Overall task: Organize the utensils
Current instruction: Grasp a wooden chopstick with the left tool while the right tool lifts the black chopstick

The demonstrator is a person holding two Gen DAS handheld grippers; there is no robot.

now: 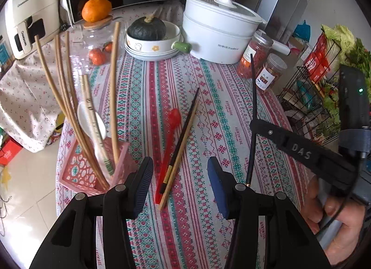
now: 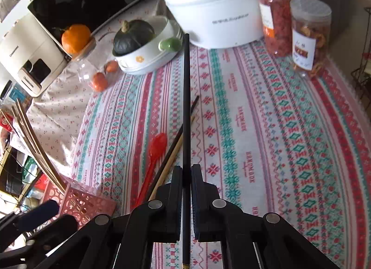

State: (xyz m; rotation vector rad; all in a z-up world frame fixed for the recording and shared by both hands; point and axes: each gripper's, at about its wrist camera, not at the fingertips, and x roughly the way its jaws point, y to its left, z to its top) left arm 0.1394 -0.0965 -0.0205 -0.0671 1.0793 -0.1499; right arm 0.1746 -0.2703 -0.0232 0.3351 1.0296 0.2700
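My right gripper [image 2: 186, 171] is shut on a black chopstick [image 2: 186, 106] that points forward above the cloth; both also show in the left wrist view, gripper [image 1: 255, 125] and chopstick [image 1: 254, 97]. My left gripper [image 1: 179, 171] is open and empty above a red plastic spoon [image 1: 170, 136], a black chopstick [image 1: 185, 129] and a wooden chopstick [image 1: 183, 150] lying together on the striped tablecloth [image 1: 208, 129]. A pink perforated basket [image 1: 78, 171] at the left edge holds several wooden chopsticks [image 1: 69, 111] and a white spoon [image 1: 90, 118].
At the back stand a white electric pot [image 1: 218, 34], a bowl with a dark squash [image 1: 148, 30], a glass jar topped by an orange [image 1: 96, 9], and two snack jars [image 1: 262, 60]. A wire rack [image 1: 320, 97] with vegetables stands right.
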